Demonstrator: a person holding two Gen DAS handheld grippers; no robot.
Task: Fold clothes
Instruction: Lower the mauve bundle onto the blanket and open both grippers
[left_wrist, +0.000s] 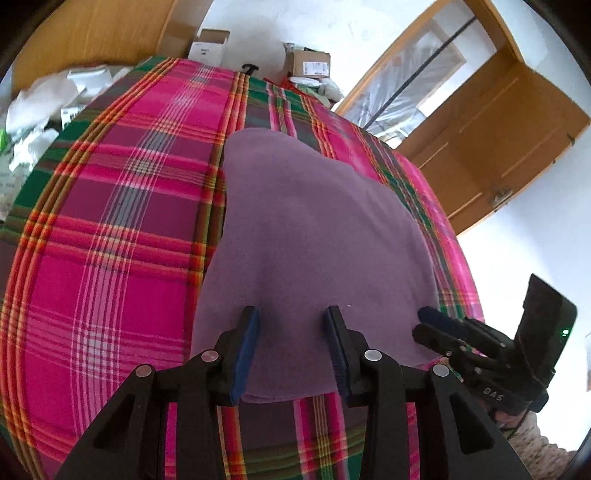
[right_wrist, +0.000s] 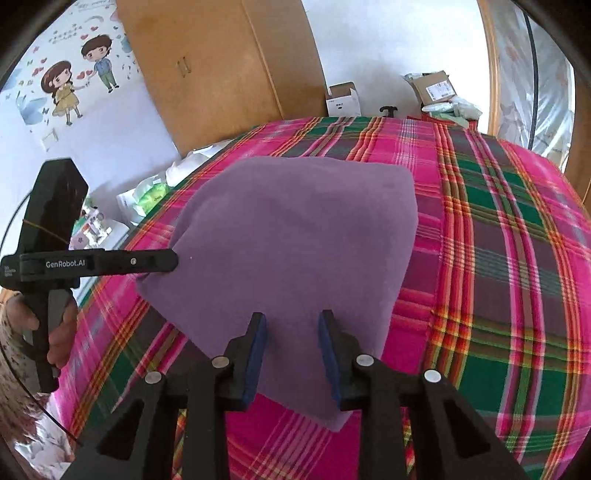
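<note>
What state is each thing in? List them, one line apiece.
Purple fleece garment: folded, flat on the bed, nothing gripping it.
Pink and green plaid bedcover: spread smooth under the garment.
Left gripper: jaws open above the garment's near edge, empty.
Right gripper: jaws open above the garment's near corner, empty.
Small white cardboard box: flaps open.
Wooden wardrobe: doors shut.
</note>
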